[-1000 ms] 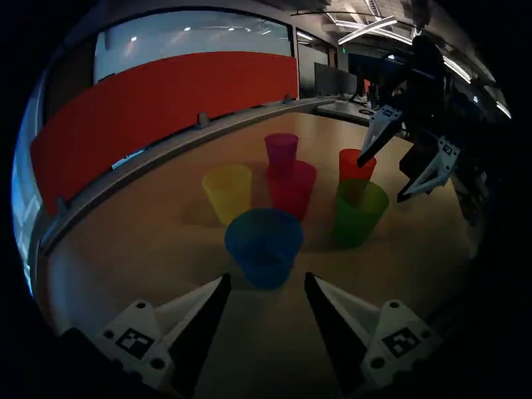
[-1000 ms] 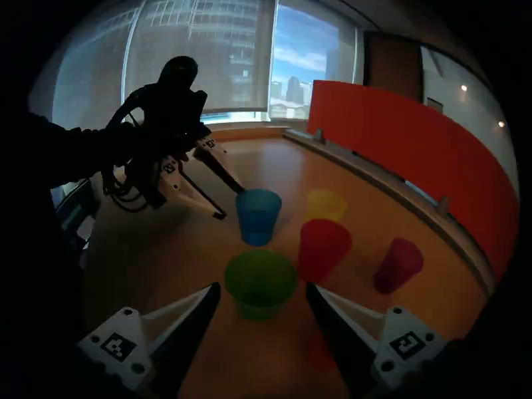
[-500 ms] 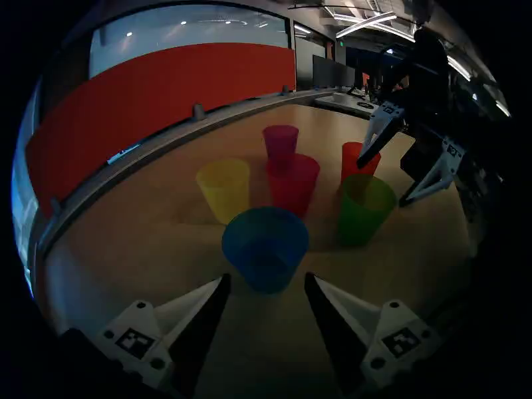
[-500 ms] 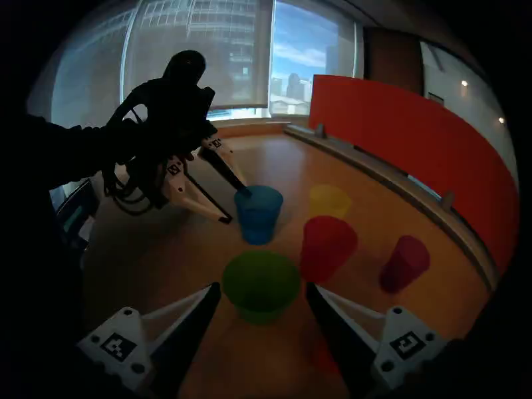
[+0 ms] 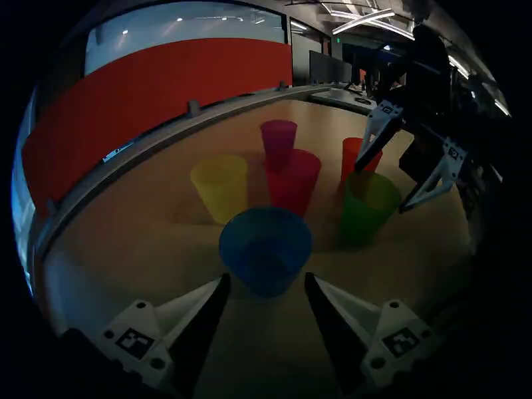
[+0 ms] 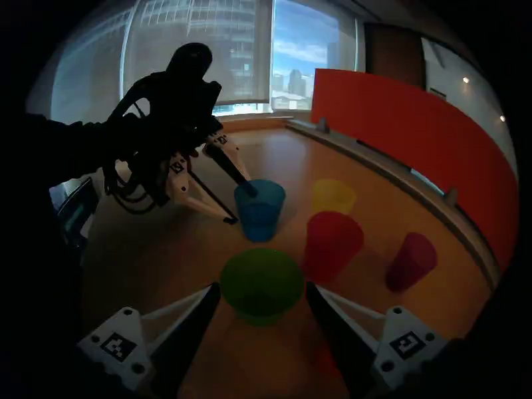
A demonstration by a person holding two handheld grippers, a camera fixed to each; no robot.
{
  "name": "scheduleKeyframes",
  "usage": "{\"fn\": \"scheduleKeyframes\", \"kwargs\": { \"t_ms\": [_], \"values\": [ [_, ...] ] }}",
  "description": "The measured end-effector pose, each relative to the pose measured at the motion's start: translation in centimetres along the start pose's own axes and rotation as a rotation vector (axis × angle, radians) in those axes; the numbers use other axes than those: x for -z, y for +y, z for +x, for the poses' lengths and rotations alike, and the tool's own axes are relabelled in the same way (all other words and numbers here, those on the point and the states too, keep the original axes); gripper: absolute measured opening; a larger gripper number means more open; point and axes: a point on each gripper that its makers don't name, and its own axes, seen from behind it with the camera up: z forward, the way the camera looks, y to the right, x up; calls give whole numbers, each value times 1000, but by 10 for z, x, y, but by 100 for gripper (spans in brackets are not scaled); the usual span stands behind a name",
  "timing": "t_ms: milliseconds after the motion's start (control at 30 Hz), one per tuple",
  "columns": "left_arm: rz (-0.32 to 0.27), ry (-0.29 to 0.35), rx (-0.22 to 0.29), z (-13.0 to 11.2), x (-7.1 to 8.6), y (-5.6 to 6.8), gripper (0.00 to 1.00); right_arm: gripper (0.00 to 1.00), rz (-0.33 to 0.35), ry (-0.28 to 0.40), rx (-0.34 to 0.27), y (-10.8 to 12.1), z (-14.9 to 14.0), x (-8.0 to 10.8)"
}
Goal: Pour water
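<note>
In the left gripper view, the red partition (image 5: 146, 100) is running along the far left edge of the wooden table (image 5: 120, 239), and the yellow cup (image 5: 219, 186) is standing upright near it. You are holding the left gripper (image 5: 266, 277) with its tongs spread wide. The blue cup (image 5: 266, 249) is sitting upright just ahead of the tips, in line with the gap, and neither finger is pressing on it. Just behind it the red cup (image 5: 292, 179) is standing, with the magenta cup (image 5: 278, 138) directly behind that. Further right, the orange cup (image 5: 351, 156) is peeking out behind the green cup (image 5: 367, 206). You are bringing the right gripper (image 5: 380, 191) in from the far right, its tongs likewise wide apart, one tip at either side of the green cup. In the right gripper view, your dark sleeve (image 6: 66, 153) is reaching in from the left against the bright window (image 6: 199, 53), and the green cup is sitting between the near fingers without touching them. I cannot tell whether any cup is holding water.
</note>
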Motion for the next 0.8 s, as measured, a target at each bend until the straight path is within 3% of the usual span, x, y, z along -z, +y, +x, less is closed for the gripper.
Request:
{"fn": "scheduleKeyframes", "kwargs": {
  "t_ms": [500,800],
  "values": [
    [-7,-8,-12,6,-11,-1,82,99,6,-17,3,0,-3,-14],
    [-19,-4,7,9,-15,-2,82,99,10,-23,1,1,-5,-20]
  ]
}}
